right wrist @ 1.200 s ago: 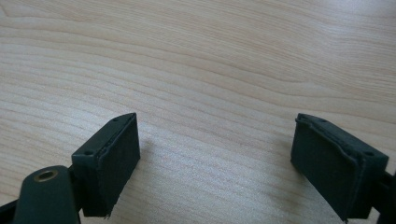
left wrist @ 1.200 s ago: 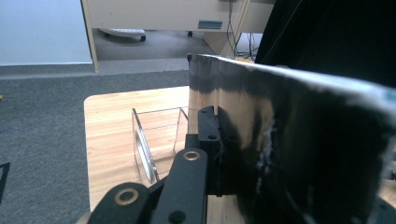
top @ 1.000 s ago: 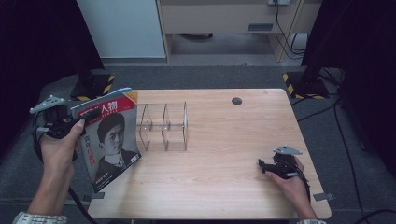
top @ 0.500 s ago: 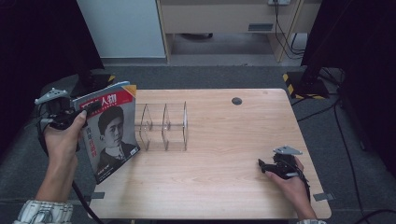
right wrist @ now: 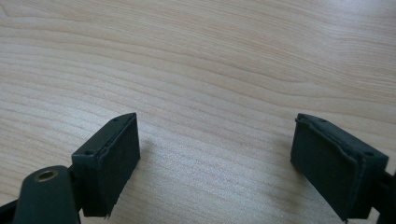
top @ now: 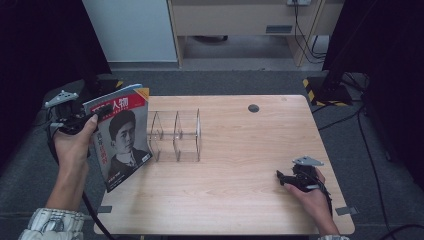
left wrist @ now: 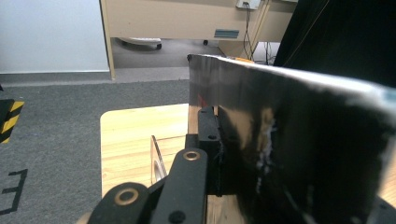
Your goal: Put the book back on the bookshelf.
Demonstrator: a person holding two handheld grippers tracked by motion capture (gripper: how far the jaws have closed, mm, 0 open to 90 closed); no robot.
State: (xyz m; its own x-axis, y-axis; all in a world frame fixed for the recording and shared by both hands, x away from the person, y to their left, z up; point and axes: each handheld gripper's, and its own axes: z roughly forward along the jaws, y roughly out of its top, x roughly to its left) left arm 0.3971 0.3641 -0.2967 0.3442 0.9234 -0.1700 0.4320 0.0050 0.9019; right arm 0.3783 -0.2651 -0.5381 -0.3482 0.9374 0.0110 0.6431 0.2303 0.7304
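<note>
Two grippers show in the high view: the left gripper (top: 92, 117) pinches a magazine (top: 121, 136) by its top edge and holds it upright off the table's (top: 240, 200) left edge, just beside the clear acrylic rack (top: 176, 136), whose slots are empty, so slotting it in looks not yet done. From the left gripper view, a jaw presses flat on the magazine's (left wrist: 289, 154) glossy dark cover, clamped thin. From the right gripper view, the right gripper's (right wrist: 215, 158) jaws stand spread wide over bare wood, holding nothing.

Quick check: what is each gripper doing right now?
Left gripper: shut on the magazine, held upright at the table's left edge.
Right gripper: open, holding nothing, low over the table.
</note>
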